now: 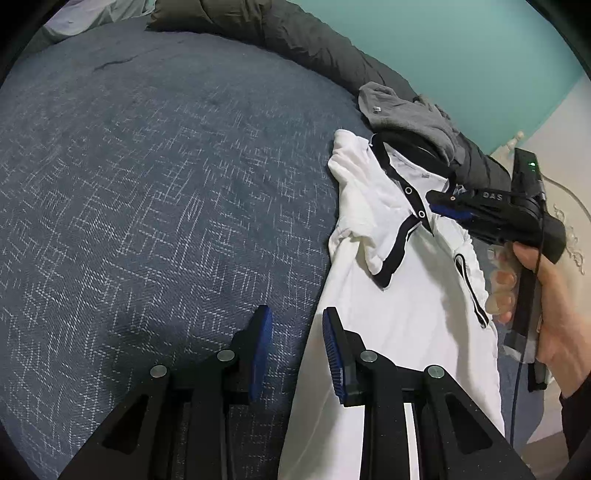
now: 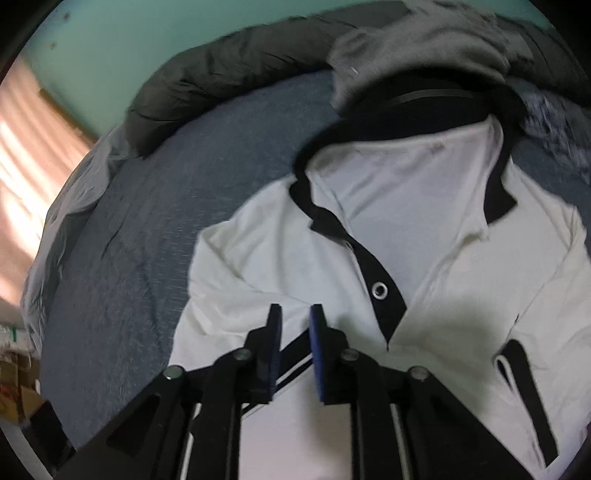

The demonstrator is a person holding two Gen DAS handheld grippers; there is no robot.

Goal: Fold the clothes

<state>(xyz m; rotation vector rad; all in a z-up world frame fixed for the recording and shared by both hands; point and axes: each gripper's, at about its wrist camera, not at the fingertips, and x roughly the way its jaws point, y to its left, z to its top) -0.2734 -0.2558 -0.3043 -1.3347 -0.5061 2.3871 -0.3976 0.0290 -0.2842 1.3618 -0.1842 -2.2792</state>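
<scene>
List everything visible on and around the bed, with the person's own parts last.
polo shirt: one, white with black trim, spread on the bed
grey garment: one, grey, by the shirt's collar
dark quilt: one, charcoal, bunched along the wall
bedspread: one, blue-grey, covering the bed
wall: one, teal, behind the bed
left claw: one, black with blue pads, open at the shirt's edge
right claw: one, black with blue pads, over the shirt
hand: one, gripping the right claw's handle
</scene>
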